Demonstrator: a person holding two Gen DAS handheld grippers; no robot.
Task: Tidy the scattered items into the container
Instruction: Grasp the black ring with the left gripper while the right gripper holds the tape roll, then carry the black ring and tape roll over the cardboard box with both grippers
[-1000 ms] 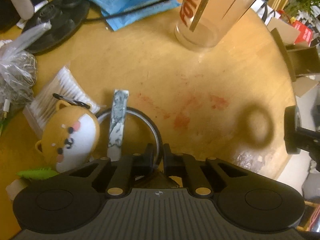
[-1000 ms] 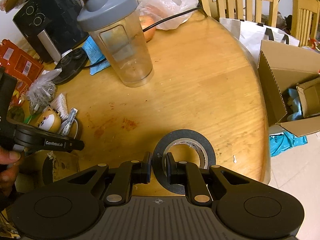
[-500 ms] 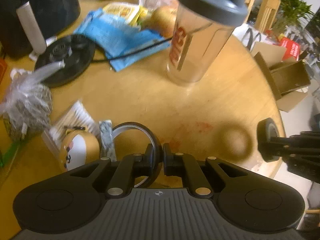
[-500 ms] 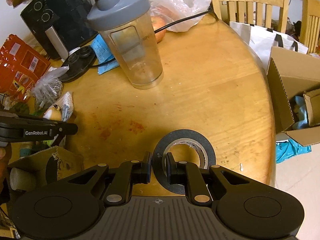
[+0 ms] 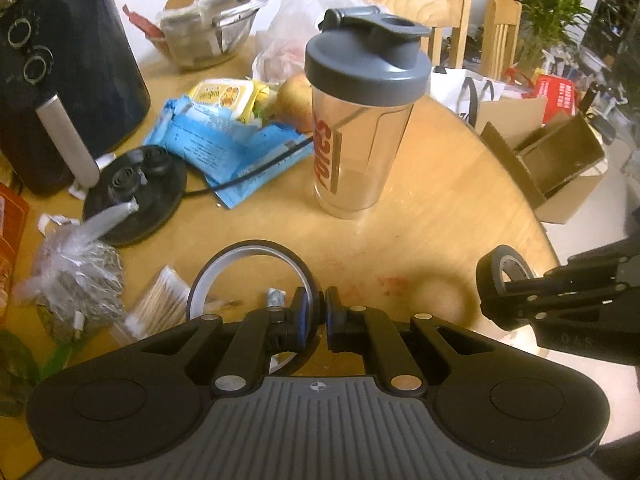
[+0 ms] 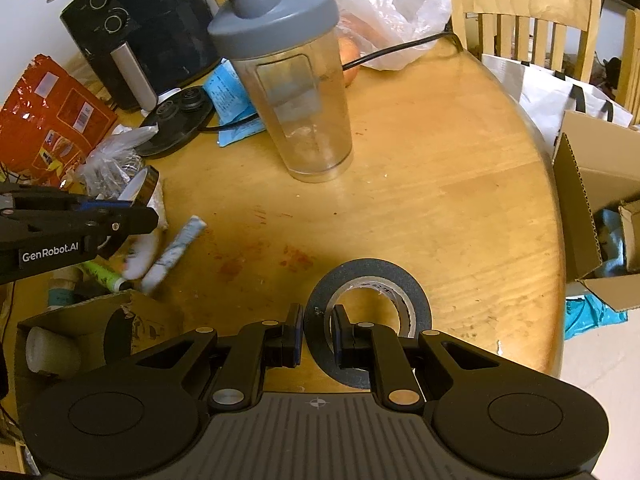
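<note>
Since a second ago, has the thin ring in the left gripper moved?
Yes. The left gripper has lifted the thin ring off the table; in the right wrist view it now hangs above the cotton swabs rather than lying beside them.

Round wooden tabletop [image 6: 460, 184], red-stained near its middle. Slatted wooden chairs [image 6: 528, 20] behind it. Pale floor [image 6: 600, 364] on the right with open cardboard boxes [image 5: 560, 164]. Leafy potted plant [image 5: 548, 12] in back. Warm indoor light.

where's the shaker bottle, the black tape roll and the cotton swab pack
shaker bottle [image 5: 362, 152], left wrist view, clear body under the grey lid
black tape roll [image 6: 408, 284], right wrist view, upper right of its flat face
cotton swab pack [image 5: 160, 304], left wrist view, middle of the pack
</note>
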